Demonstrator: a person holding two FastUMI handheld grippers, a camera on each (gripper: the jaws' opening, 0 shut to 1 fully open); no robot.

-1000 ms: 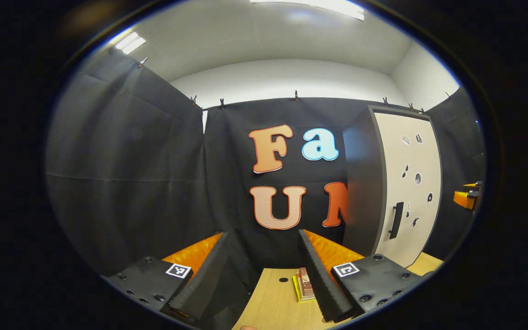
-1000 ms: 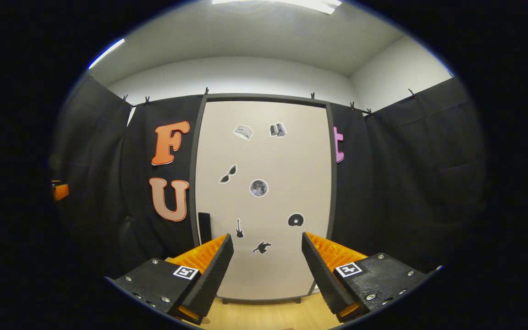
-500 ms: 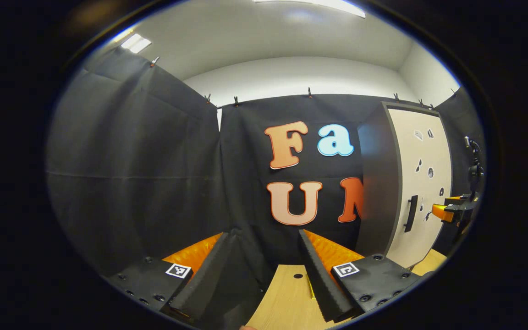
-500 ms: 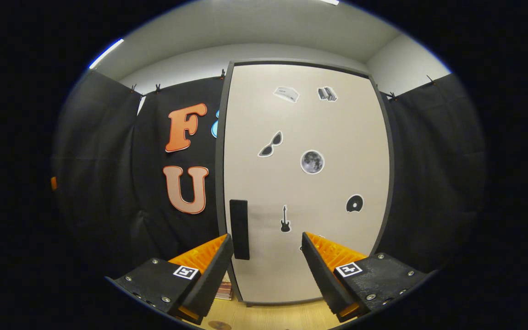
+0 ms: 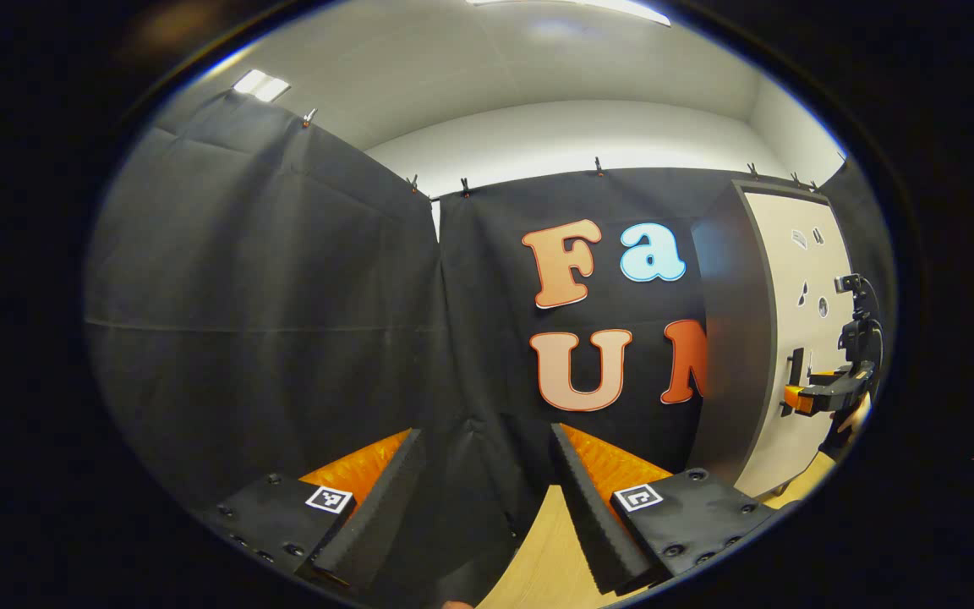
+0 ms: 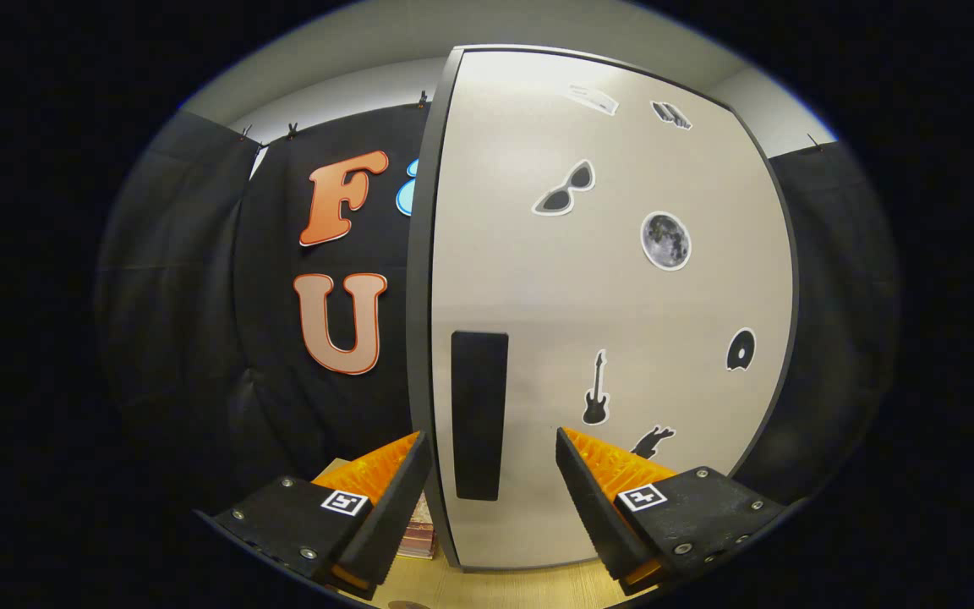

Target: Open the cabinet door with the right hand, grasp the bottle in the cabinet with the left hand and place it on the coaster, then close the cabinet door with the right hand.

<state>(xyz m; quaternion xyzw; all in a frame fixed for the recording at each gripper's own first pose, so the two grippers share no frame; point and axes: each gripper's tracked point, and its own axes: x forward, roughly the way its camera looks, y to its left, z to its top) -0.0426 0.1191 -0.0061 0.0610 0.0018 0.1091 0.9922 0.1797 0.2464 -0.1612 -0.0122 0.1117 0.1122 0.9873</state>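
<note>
Two claws, both spread wide and holding nothing: left claw (image 5: 483, 499) faces the booth's cloth wall over the tabletop (image 5: 542, 562), with the cabinet (image 5: 728, 338) far right. Right claw (image 6: 491, 499) sits close to the shut cabinet door (image 6: 614, 304), its handle (image 6: 478, 414) between the fingers, untouched. Bottle hidden; coaster location unclear.

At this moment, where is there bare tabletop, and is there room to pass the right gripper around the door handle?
Bare table shows between the left gripper fingers, below the cloth wall. Another strip lies under the cabinet door. The corner left of the door is taken by a stack. The right gripper is open, its fingers flanking the handle.
</note>
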